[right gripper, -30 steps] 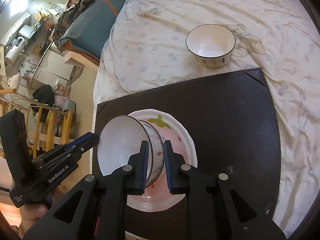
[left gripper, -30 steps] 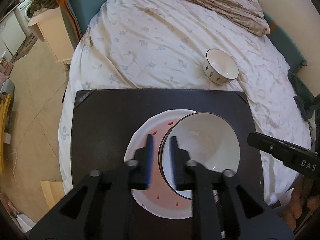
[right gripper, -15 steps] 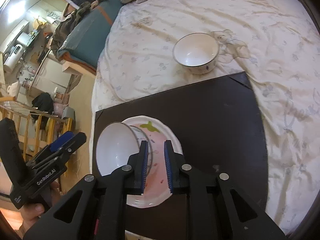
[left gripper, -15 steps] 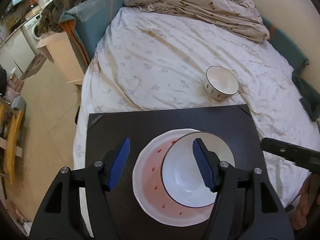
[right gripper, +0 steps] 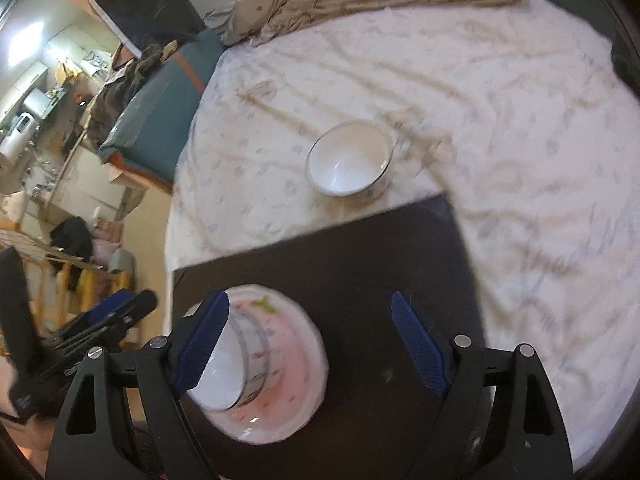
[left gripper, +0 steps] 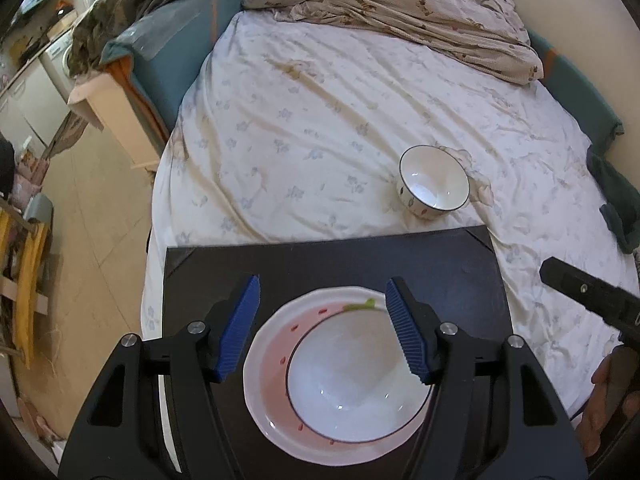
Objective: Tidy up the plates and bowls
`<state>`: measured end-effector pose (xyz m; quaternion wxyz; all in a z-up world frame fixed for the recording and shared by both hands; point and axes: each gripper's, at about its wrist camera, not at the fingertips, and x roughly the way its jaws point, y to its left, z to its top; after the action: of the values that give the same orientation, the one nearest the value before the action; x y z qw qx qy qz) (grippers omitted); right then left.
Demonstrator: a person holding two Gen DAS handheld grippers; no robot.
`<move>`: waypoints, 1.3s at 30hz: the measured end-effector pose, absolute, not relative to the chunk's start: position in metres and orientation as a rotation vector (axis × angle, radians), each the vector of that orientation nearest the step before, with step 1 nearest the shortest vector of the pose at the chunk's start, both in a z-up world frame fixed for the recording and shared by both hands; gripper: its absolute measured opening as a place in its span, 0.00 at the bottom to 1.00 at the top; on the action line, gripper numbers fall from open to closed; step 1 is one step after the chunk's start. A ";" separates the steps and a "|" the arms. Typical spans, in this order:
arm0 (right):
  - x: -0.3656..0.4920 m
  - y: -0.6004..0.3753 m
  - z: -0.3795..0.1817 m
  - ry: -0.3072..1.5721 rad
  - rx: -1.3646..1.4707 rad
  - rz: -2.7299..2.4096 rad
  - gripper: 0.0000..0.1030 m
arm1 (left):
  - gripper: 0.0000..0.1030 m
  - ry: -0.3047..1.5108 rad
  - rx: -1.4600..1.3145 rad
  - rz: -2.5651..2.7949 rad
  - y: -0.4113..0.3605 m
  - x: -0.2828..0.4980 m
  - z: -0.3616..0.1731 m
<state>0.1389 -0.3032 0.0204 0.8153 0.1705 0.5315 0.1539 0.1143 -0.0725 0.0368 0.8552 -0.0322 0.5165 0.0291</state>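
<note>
Left gripper (left gripper: pixel 322 320): jaws wide open, nothing held. Its blue pads (left gripper: pixel 240 328) sit either side of the plate, above it, not touching.

Right gripper (right gripper: pixel 310 340): jaws also wide open, nothing held. Its left pad overlaps the near bowl's rim in frame; can't tell if it touches. The right wrist view is motion-blurred.

Task items:
- Pink plate (left gripper: pixel 272 368), lower center of the left wrist view, on the dark board (left gripper: pixel 320 264). In the right wrist view the same plate (right gripper: pixel 296 360) is lower left.
- Bowl 1 (left gripper: pixel 352 376) sits in the plate, white inside with a thin dark rim, upright, pushed toward the plate's right side in the left wrist view. Also visible at (right gripper: pixel 228 364), patterned outer wall showing.
- Bowl 2 (left gripper: pixel 434 182) is on the floral bedsheet (left gripper: pixel 320 120), right of center, just beyond the board's far edge, near its far right corner, well apart from the plate. Same bowl at (right gripper: pixel 350 162), center of the right wrist view.

The board lies on the bed, filling the lower middle of both views. Crumpled beige duvet (left gripper: pixel 400 12) at the top of frame. The right gripper's body shows at the right edge of the left wrist view (left gripper: pixel 592 298); the left gripper's shows at lower left of the right wrist view (right gripper: pixel 100 320).
</note>
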 end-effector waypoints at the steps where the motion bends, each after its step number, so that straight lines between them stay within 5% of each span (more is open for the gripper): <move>1: 0.142 -0.306 0.020 1.133 0.375 0.324 0.84 | 0.61 1.090 -0.059 0.051 -0.075 0.118 0.036; 8: 0.157 -0.327 0.006 1.165 0.565 0.292 0.84 | 0.61 1.127 -0.042 0.042 -0.086 0.142 0.029; 30: 0.254 -0.349 -0.047 1.234 0.573 0.137 0.83 | 0.61 1.284 -0.116 0.042 -0.114 0.281 -0.034; 39: 0.298 -0.333 -0.085 1.314 0.567 0.125 0.68 | 0.61 1.386 -0.047 -0.032 -0.144 0.324 -0.088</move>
<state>0.2975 -0.3330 -0.0855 0.7529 0.2598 0.6020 0.0571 0.3244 -0.1444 -0.0879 0.7690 -0.0216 0.6387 -0.0149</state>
